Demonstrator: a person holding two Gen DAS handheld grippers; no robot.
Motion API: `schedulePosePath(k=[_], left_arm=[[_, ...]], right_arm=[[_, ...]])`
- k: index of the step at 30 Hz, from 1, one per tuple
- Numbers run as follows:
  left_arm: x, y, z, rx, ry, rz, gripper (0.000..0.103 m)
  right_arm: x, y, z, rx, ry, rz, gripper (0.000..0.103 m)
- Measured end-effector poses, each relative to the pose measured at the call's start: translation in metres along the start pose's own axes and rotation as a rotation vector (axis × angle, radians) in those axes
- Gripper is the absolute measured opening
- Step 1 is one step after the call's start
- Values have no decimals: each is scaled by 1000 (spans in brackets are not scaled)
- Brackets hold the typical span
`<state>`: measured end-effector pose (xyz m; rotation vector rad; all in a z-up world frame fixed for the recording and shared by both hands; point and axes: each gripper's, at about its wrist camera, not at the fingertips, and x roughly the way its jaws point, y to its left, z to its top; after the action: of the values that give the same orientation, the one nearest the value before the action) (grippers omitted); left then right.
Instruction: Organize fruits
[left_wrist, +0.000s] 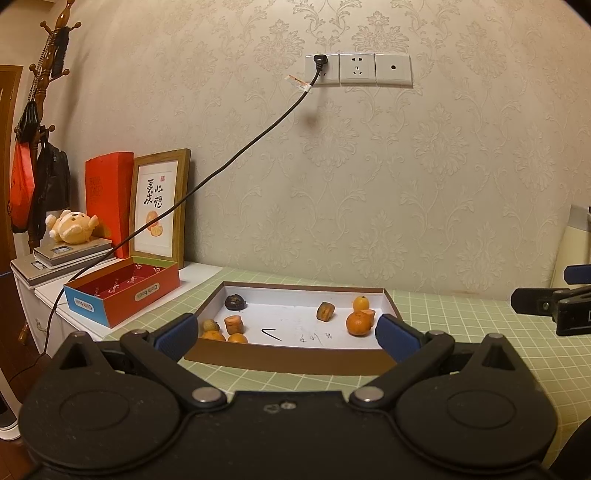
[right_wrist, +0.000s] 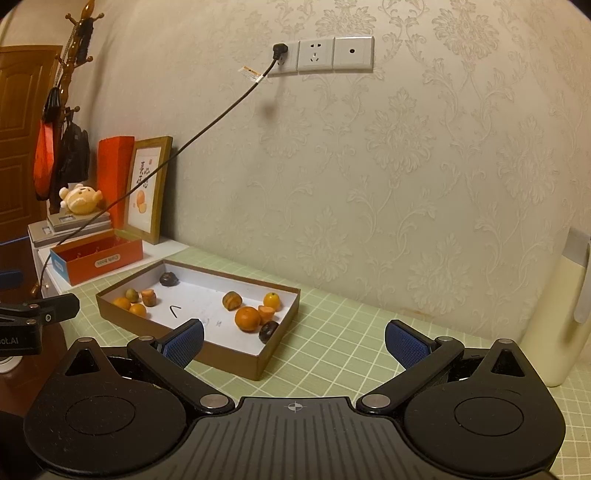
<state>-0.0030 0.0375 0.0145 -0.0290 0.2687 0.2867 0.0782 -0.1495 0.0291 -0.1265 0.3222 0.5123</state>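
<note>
Both tongs, left (left_wrist: 286, 338) and right (right_wrist: 294, 341), hover spread wide and empty before a shallow tray (left_wrist: 291, 360) where oranges (left_wrist: 357, 324) and darker fruits (left_wrist: 235, 302) sit in loose clusters.

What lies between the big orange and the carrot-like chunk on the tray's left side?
In the right wrist view: bare white tray floor with a dark V-shaped mark, between big orange and chunk.

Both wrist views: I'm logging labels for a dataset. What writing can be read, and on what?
"心想事成": framed picture, brush characters.
"Cloth book": red box, oval label, upside down.
"bot.AI": left gripper, partly cut off.
Unreadable: blue label on the box end, gold print on the red bag, cable tag, pen scribbles in the tray.
</note>
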Motion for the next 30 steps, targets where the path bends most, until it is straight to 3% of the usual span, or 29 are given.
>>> schedulePosePath(k=[30], left_arm=[[0, 1, 1, -3, 0, 3, 97]], right_arm=[[0, -4, -2, -1, -7, 5, 103]])
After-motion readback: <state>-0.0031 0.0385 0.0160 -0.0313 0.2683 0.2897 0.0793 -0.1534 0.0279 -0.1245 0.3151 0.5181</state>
